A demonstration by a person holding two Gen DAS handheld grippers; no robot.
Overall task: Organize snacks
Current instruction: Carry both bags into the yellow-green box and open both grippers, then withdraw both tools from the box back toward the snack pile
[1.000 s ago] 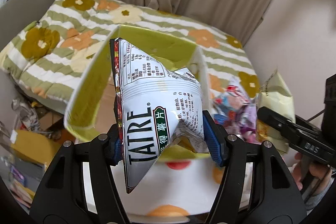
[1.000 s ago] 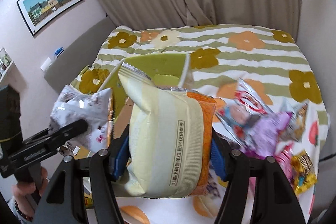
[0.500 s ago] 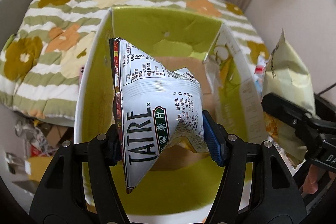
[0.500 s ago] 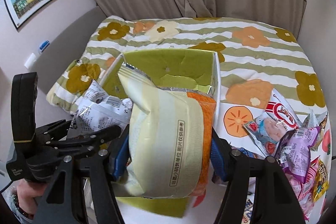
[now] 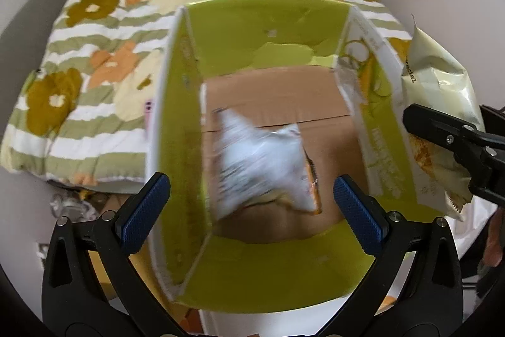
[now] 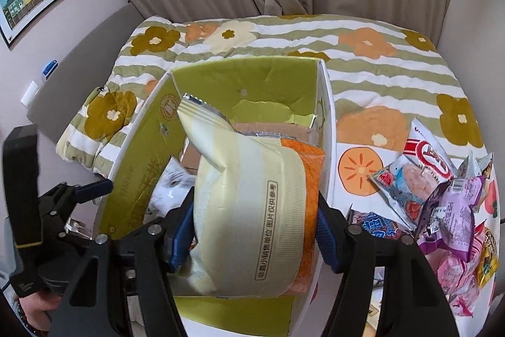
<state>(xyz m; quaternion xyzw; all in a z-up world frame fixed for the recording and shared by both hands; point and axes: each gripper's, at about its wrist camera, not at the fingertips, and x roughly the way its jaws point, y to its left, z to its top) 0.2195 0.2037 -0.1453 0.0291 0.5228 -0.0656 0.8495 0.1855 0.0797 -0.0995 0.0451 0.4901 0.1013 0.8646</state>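
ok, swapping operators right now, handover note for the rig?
Left gripper: jaws open, holding nothing, above the box.
White bag: blurred, inside the box over its cardboard floor; cannot tell if it has landed.
Right gripper: jaws shut on the cream bag, at the box's near edge.
Left to do: drop the cream bag in, then the loose snacks on the quilt right of the box.
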